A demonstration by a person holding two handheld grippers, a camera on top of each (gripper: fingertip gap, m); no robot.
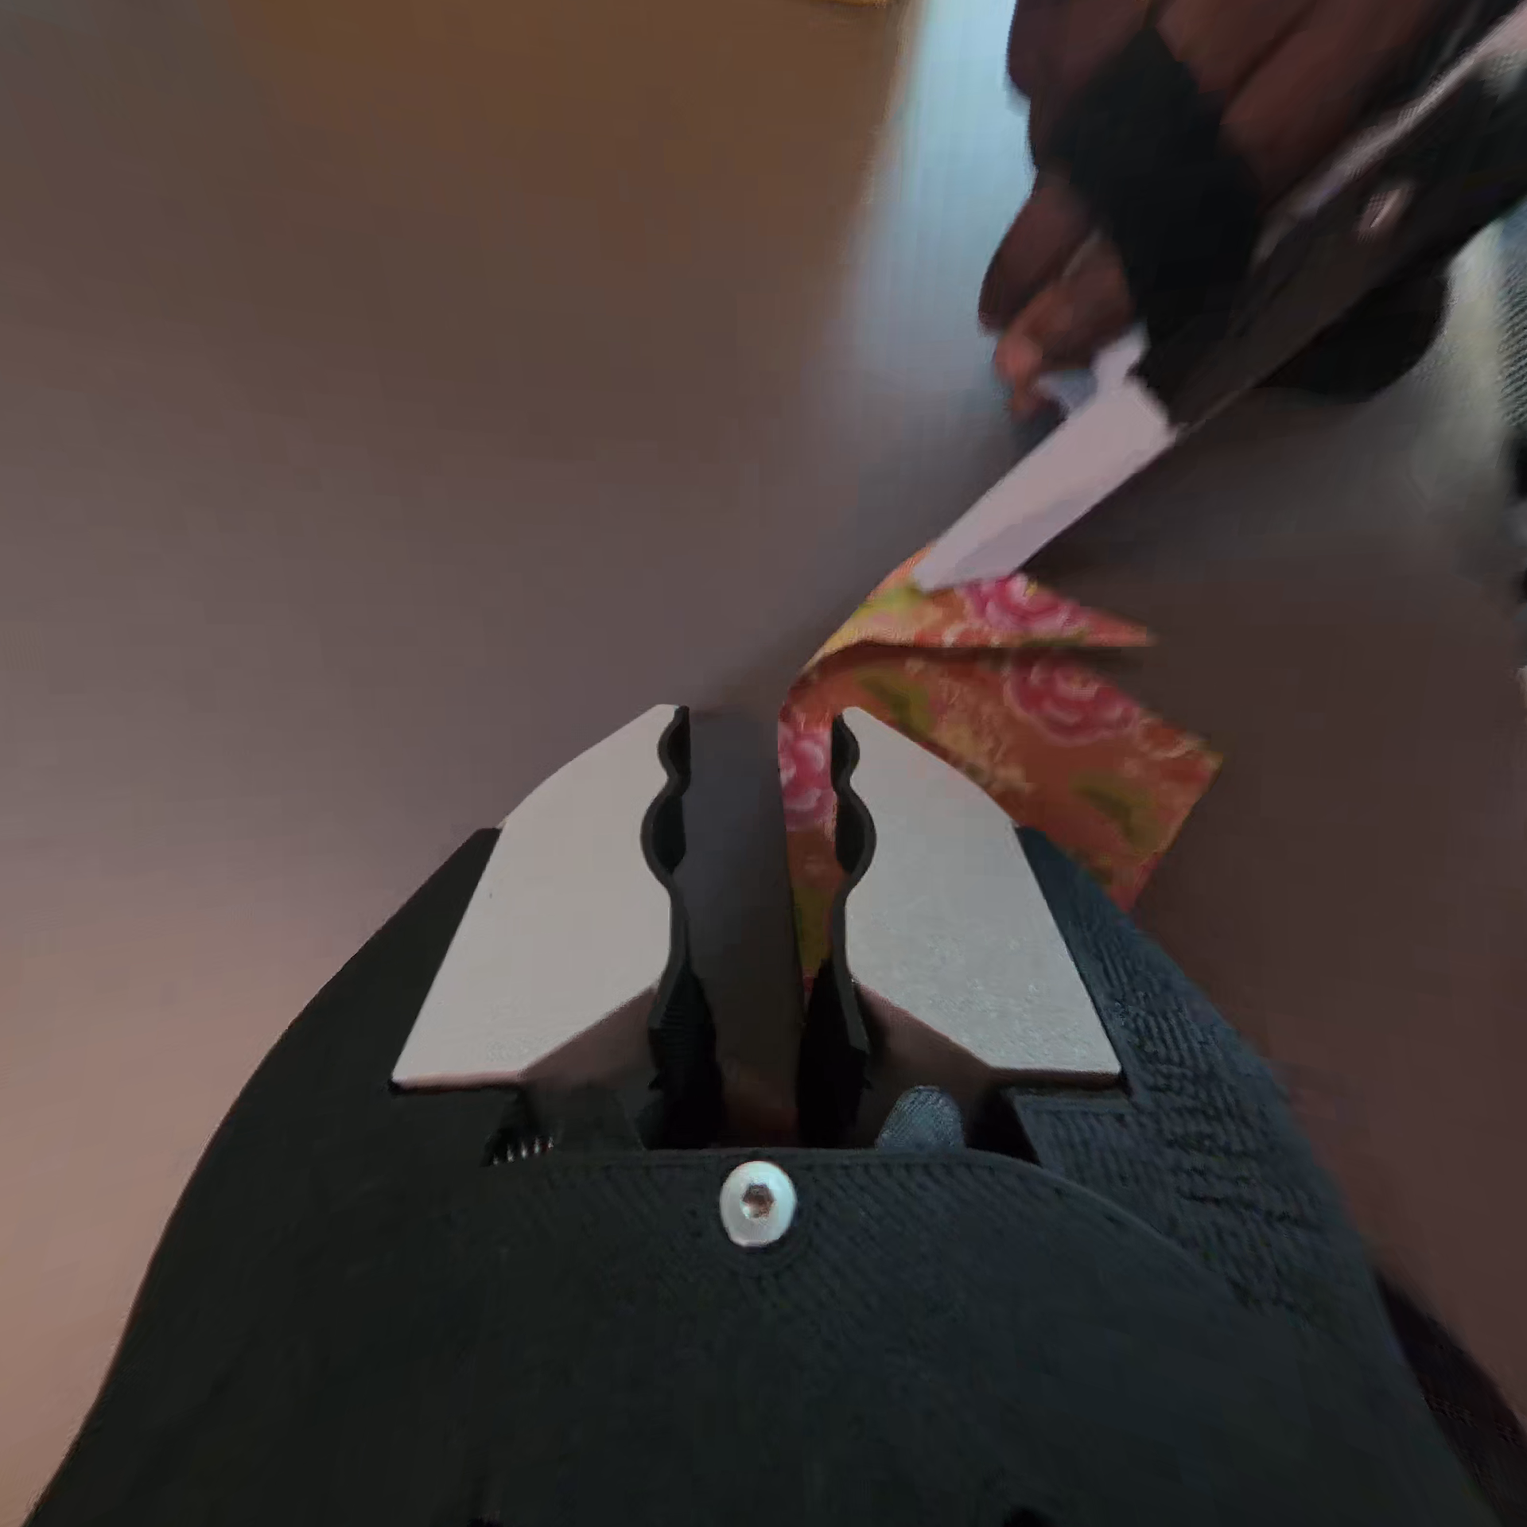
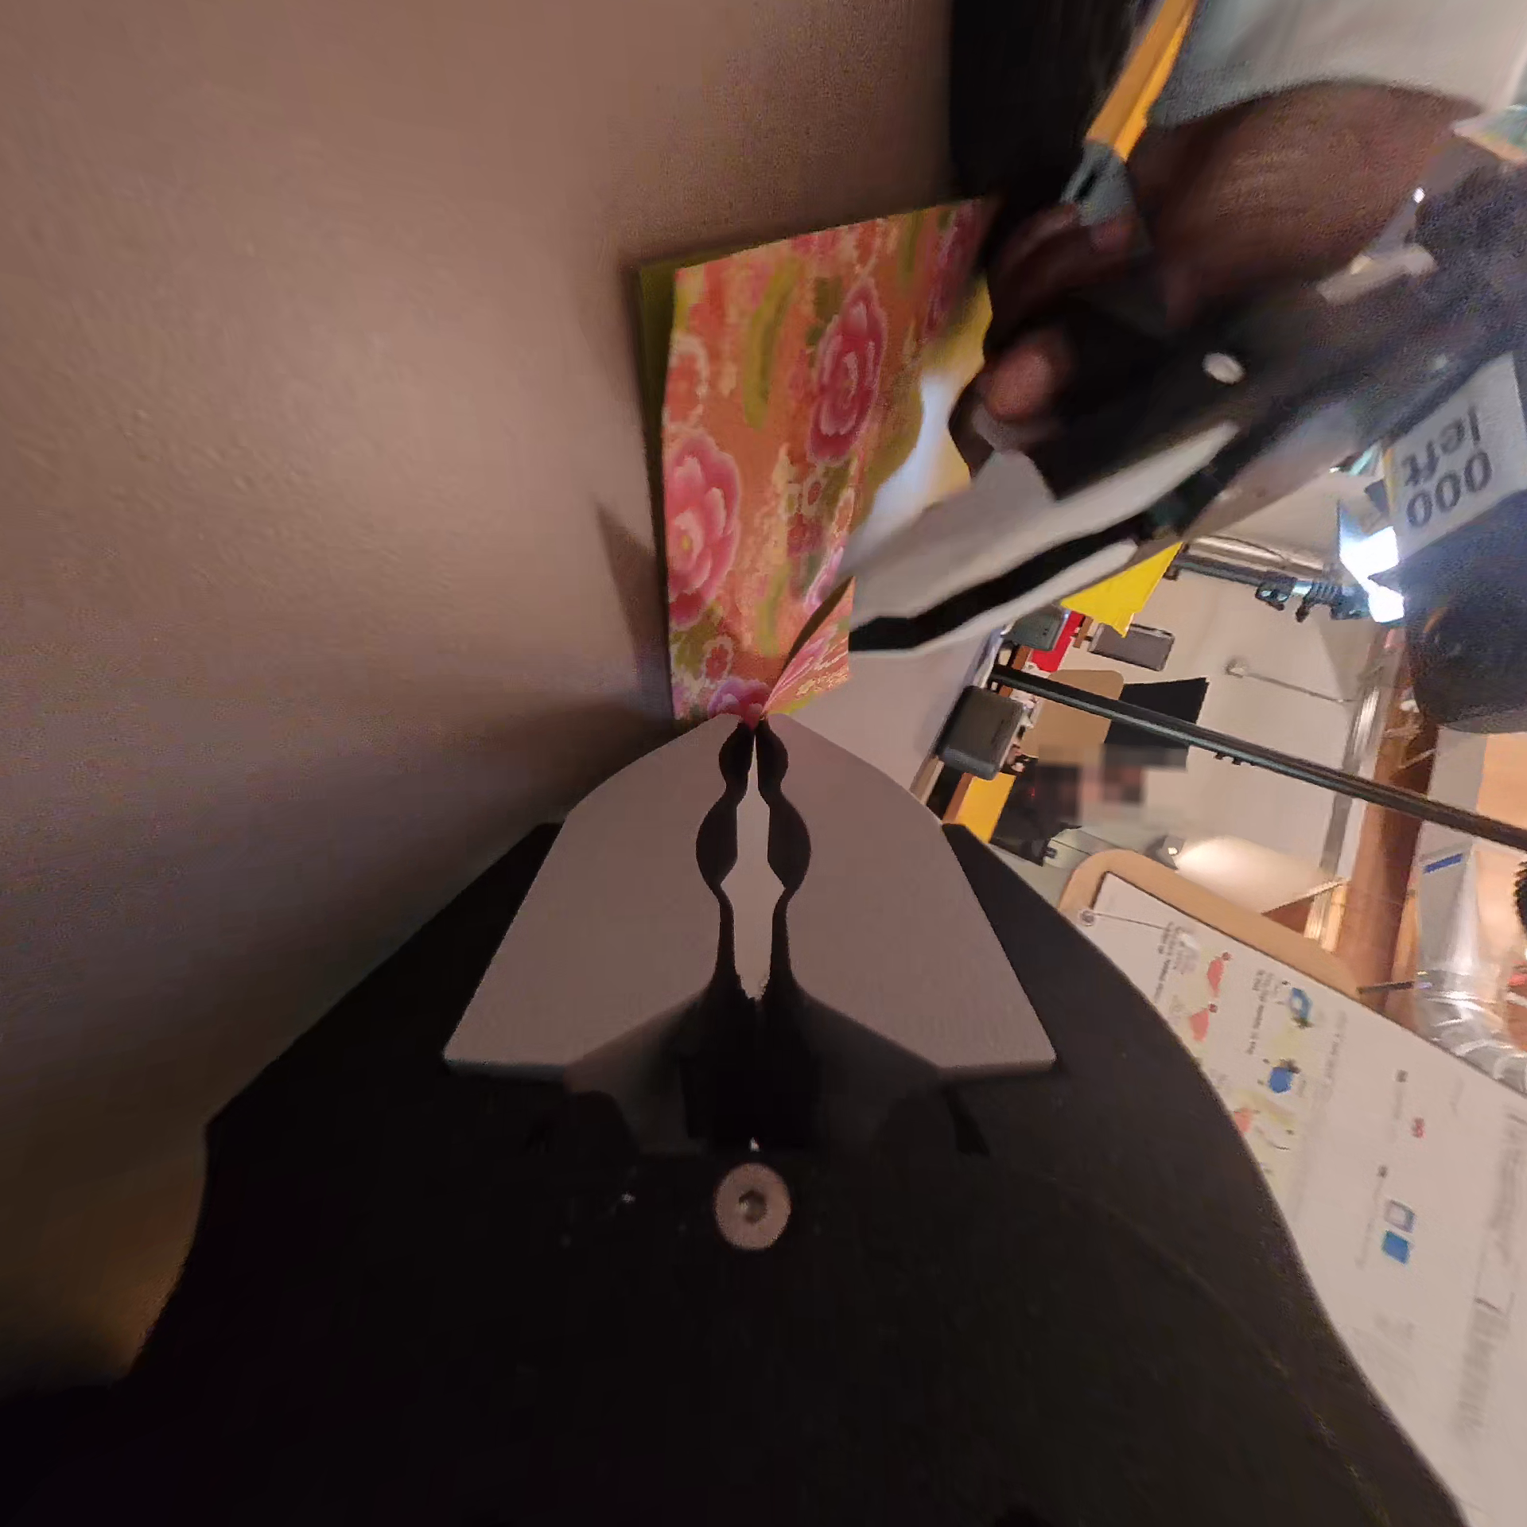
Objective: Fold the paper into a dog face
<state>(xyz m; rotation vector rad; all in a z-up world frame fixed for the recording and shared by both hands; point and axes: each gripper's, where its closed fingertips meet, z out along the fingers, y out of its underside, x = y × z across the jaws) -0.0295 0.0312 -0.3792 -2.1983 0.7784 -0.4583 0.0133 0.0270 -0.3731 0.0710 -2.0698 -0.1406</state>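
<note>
Floral paper [image 1: 1004, 711], orange-pink with roses, lifted off the brown worktop [image 1: 413, 413] and held between both tools; no containers in either view, so nothing to log there.

Left hand-held gripper [image 1: 764, 727]: jaws parted with a visible gap; a strip of the paper runs down inside that gap, lying against the inner pad of the right-hand finger [image 1: 925, 892]; left-hand finger [image 1: 562, 892] not touching paper; cannot tell if the strip is actually pinched, looks loose.

Right hand-held gripper [image 2: 756, 731]: fingertips drawn together at the very tip, clamped on a corner of the paper [image 2: 768, 463]; paper fans out from that pinch point, one layer flat and facing the camera, another layer curling away toward the other tool; yellow-green reverse side shows along the left edge.

In the left wrist view the right hand-held gripper [image 1: 934, 582] comes in from upper right, tip on the upper corner of the paper, blurred; a person's hand [image 1: 1157, 165] wraps its handle.

In the right wrist view the left hand-held gripper [image 2: 859, 595] enters from the right, its pale finger overlapping the paper; a hand [image 2: 1157, 273] grips it; a white tag [image 2: 1446, 479] sits on its body.

Background right: an illustrated sheet [image 2: 1339, 1157] on a board and cluttered room gear, out of focus.
</note>
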